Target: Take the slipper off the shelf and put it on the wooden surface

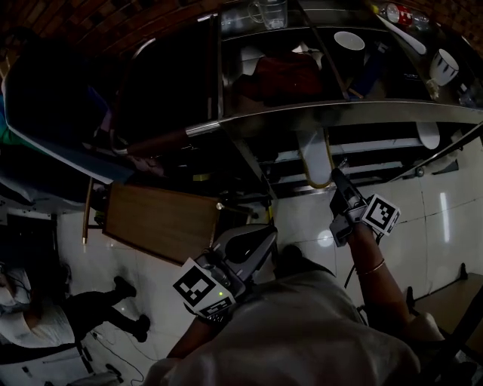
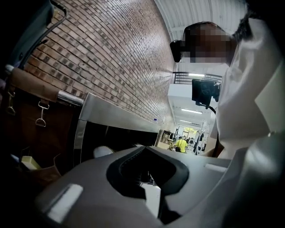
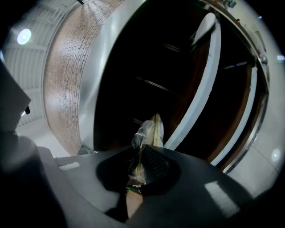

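Observation:
The slipper (image 1: 315,160) is pale and long, and it hangs just below the front edge of the metal shelf (image 1: 339,109). My right gripper (image 1: 336,178) reaches up to its lower end. In the right gripper view the jaws are shut on the slipper (image 3: 150,130), which shows edge-on in crinkled clear plastic between my right gripper (image 3: 141,151) tips. The wooden surface (image 1: 162,220) lies down to the left, bare. My left gripper (image 1: 260,235) is held low near my body, over the floor. The left gripper (image 2: 145,146) jaws meet with nothing between them.
White cups (image 1: 349,40) and a glass jug (image 1: 272,12) stand on the shelf's upper level. A brown bag (image 2: 38,120) hangs by the brick wall (image 2: 116,53). A person (image 1: 45,310) is on the floor at lower left. White floor tiles (image 1: 441,203) spread to the right.

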Motion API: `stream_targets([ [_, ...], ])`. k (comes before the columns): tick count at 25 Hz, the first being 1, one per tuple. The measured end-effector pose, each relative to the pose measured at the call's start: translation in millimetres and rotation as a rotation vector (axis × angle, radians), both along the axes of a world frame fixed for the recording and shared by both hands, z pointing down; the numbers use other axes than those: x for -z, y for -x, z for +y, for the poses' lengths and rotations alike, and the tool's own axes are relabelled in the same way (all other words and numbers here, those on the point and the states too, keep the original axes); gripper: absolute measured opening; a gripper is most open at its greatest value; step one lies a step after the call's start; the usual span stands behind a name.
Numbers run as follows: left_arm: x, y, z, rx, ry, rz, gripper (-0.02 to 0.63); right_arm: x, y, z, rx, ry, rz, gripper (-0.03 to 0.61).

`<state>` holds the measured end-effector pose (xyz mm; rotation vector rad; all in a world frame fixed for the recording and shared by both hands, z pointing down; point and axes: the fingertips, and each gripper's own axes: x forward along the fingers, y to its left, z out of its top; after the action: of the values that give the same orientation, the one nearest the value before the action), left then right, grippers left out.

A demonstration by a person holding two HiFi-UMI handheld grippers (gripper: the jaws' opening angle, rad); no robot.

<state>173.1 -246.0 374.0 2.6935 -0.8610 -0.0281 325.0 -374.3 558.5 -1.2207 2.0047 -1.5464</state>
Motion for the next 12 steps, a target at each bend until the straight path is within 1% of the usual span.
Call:
stream_targets([
  [1, 2, 0, 5, -0.009, -0.004, 0.001, -0.006, 10, 2, 5, 0.020, -0.056, -0.007, 0.028],
  [3, 5, 1, 15, -0.029, -0.012, -0.001, -0.006, 39, 9, 15, 0.070, -0.200, -0.036, 0.028],
  [4, 6, 2, 20, -0.036, -0.012, -0.004, -0.006, 49, 12, 23, 0.081, -0.238, -0.042, 0.028],
  [7, 7, 13, 36, -0.044, -0.011, 0.003, -0.006, 74, 21, 53, 0.097, -0.284, -0.039, 0.031],
  [12, 14, 43, 73, -0.062, -0.044, 0.051, -0.006, 114, 47, 106, 0.099, -0.346, -0.032, 0.029],
])
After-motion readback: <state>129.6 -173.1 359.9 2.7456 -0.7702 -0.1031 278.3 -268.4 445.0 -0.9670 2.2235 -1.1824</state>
